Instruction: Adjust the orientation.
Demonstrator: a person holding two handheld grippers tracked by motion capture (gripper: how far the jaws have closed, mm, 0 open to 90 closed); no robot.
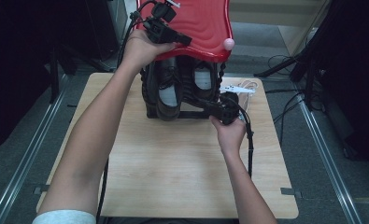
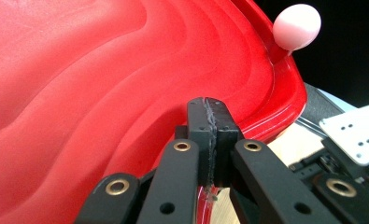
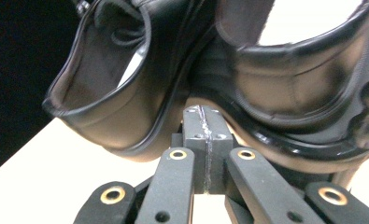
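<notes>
My right gripper (image 1: 218,111), clenched and holding nothing, sits at the heels of the black shoes (image 1: 169,91) on the rack's lower shelf, at the counter's (image 1: 173,158) far edge. The shoes lie heels toward me, toes pointing away. My left gripper (image 1: 184,39), also clenched, rests on the red tray (image 1: 205,23) above. I judge the pair stowed, perhaps needing a last nudge.
</notes>
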